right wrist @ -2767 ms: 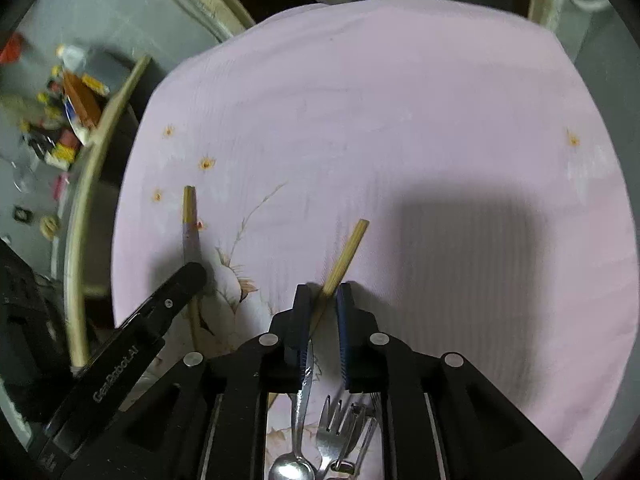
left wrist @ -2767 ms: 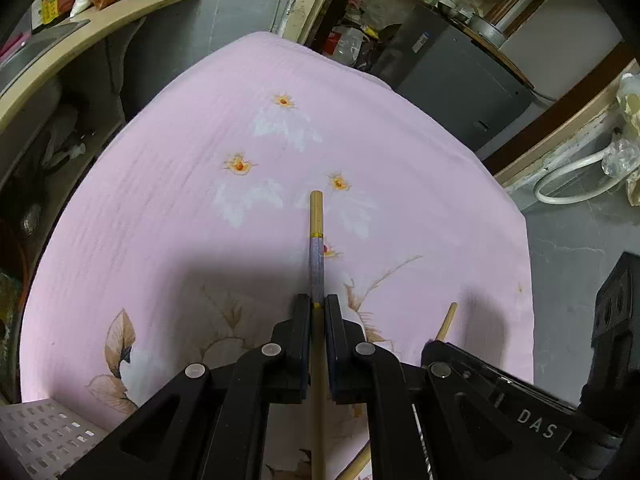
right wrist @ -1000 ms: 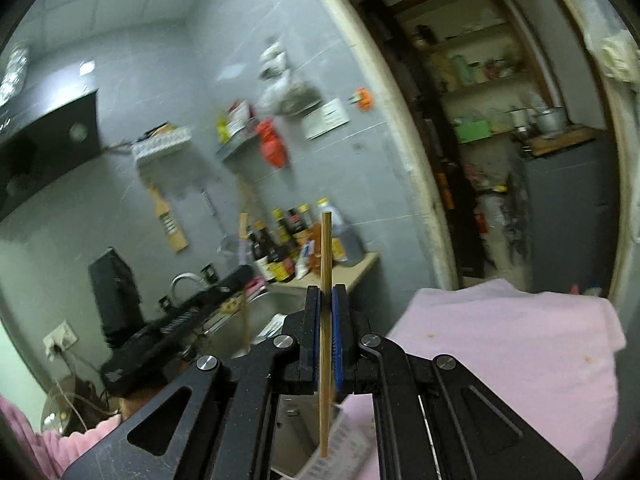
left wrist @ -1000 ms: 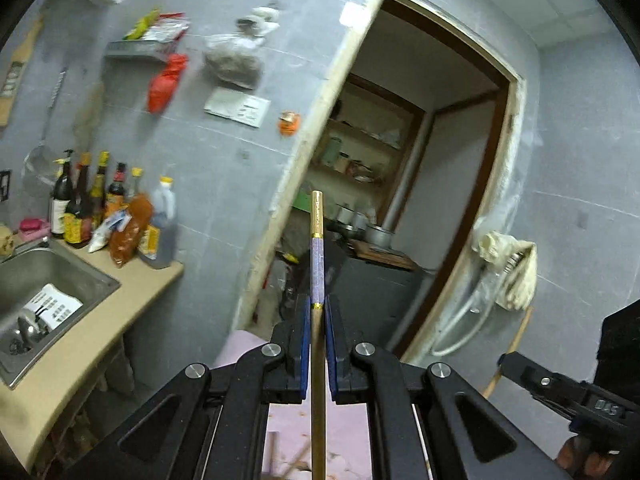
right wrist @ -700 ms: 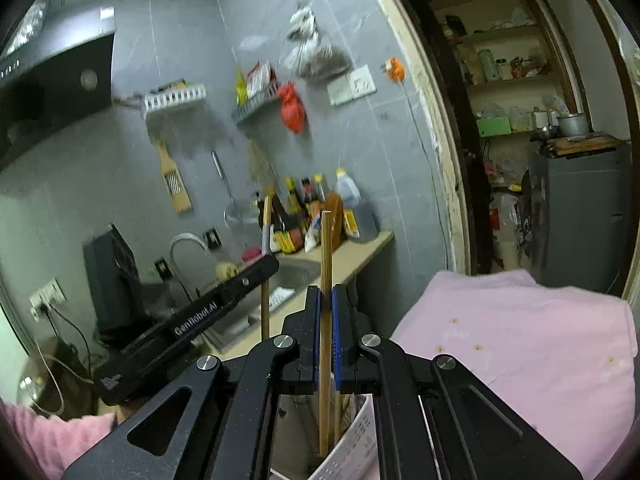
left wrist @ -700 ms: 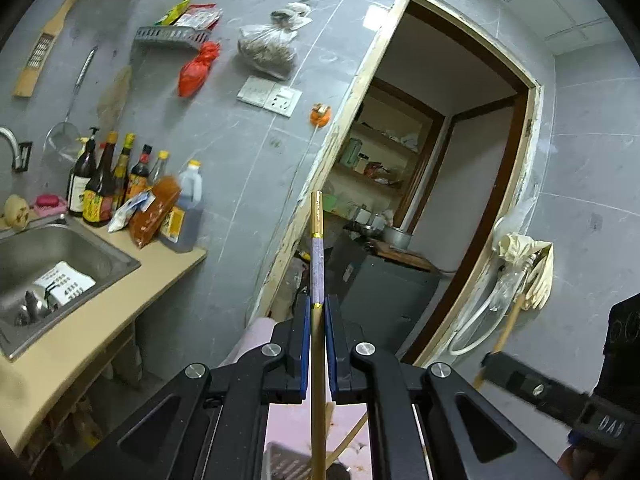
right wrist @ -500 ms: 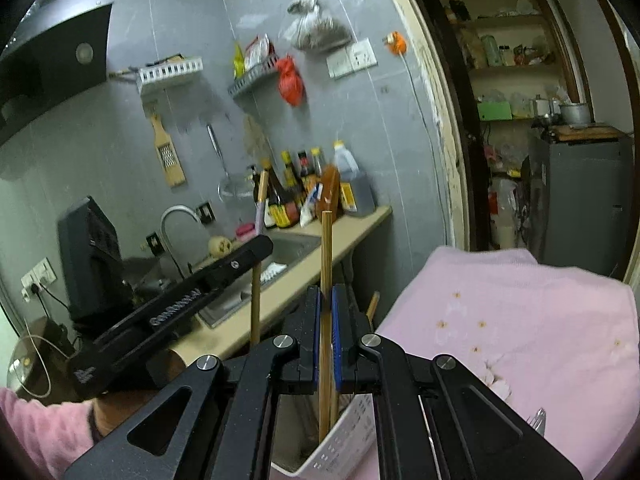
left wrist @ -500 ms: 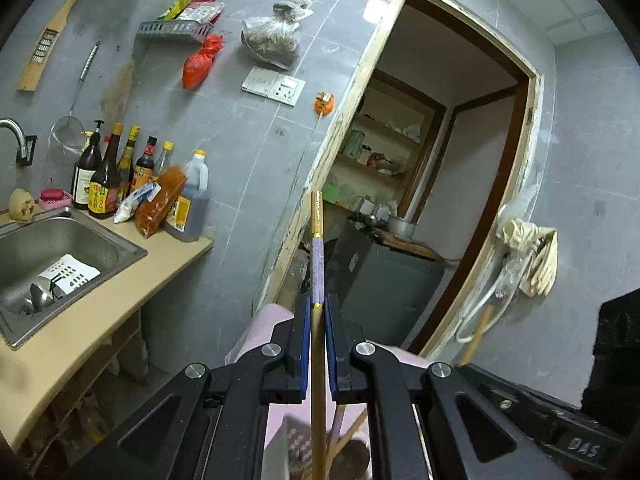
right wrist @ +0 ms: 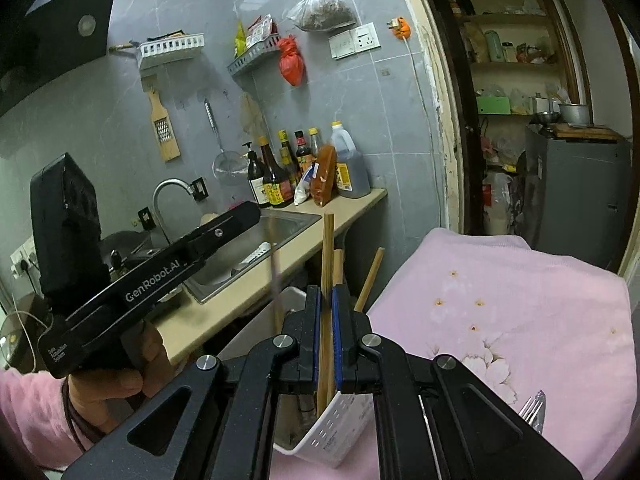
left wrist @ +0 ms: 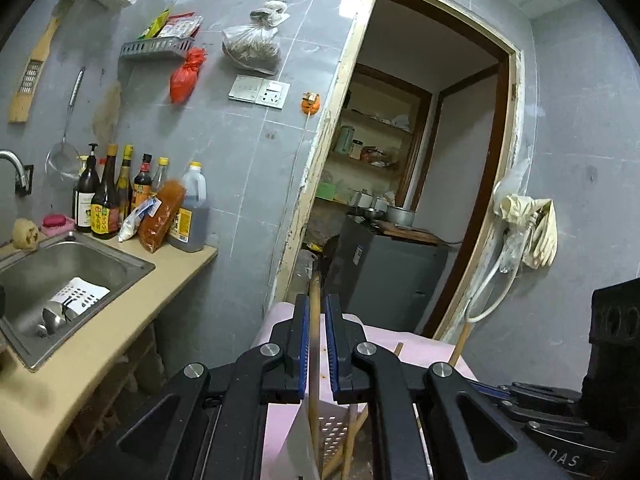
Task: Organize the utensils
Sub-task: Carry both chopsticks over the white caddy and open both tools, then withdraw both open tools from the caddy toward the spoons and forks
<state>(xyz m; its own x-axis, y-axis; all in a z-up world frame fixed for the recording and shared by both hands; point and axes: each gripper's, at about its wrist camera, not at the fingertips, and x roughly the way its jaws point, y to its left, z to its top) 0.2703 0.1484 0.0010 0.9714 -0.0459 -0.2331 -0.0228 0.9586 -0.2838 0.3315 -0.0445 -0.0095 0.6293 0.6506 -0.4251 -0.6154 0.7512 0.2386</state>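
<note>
table: pink cloth [right wrist: 520, 304] | holder: white perforated basket [right wrist: 340, 436] at its edge | left gripper [left wrist: 316, 344]: nearly closed around blurred chopstick [left wrist: 314, 320]; right gripper [right wrist: 327, 332]: pinching second chopstick [right wrist: 328, 264] | step: both chopsticks upright over basket; next: release

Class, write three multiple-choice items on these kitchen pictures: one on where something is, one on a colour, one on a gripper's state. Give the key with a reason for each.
1. Where does the white basket stand?
A. in the sink
B. on the pink cloth, by its edge
C. on the wall shelf

2. What colour is the bag hanging under the wall shelf?
A. red
B. green
C. blue

3. What is the right gripper doing?
A. standing open and empty
B. shut on a fork
C. shut on a chopstick

Key: 1 B, the basket sits on the cloth below the grippers. 2 A, it shows bright red against the grey tiles. 3 C, the pads press a wooden chopstick whose lower end is inside the basket.
</note>
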